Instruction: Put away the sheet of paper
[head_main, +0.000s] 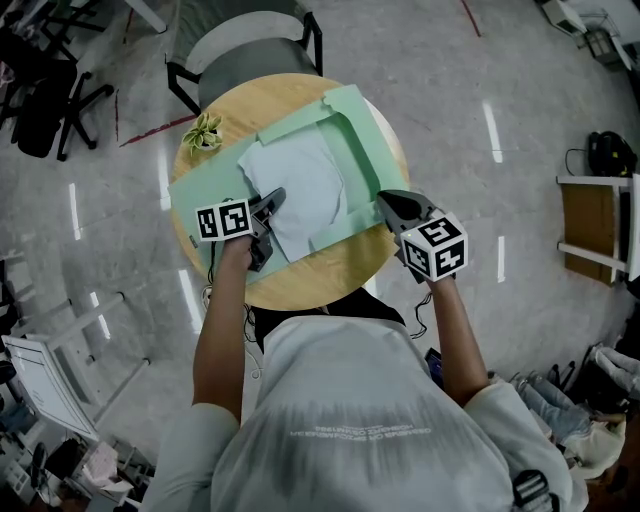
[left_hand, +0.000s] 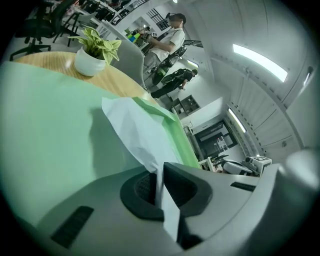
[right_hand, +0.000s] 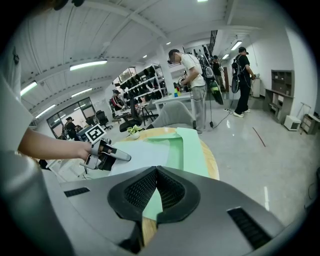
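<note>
We stand at the near edge of a round wooden table (head_main: 320, 275), a gripper in each hand. An open green folder (head_main: 365, 140) lies spread across the tabletop. Its far right flap is folded up into a raised border.

The sheet of paper (head_main: 300, 190) lies on the folder, roughly in the middle, slightly crumpled and set at a slant to the folder's edges. Our left gripper (head_main: 275, 197) reaches in from the near left and is clenched on the sheet's left edge. In the left gripper view, the paper (left_hand: 135, 130) runs straight down between the closed pads of that gripper (left_hand: 159, 185), and its pinched part lifts off the folder (left_hand: 45, 140).

Our right gripper (head_main: 385, 198) sits at the folder's near right corner. In the right gripper view its jaws (right_hand: 156, 172) are pressed together on a strip of the green folder (right_hand: 187, 145). The white sheet (right_hand: 140, 152) lies farther left, apart from these jaws.

A small potted plant (head_main: 205, 130) stands at the far left of the table, just beside the folder's corner. A grey chair (head_main: 240, 50) stands on the floor beyond the table's far edge.
</note>
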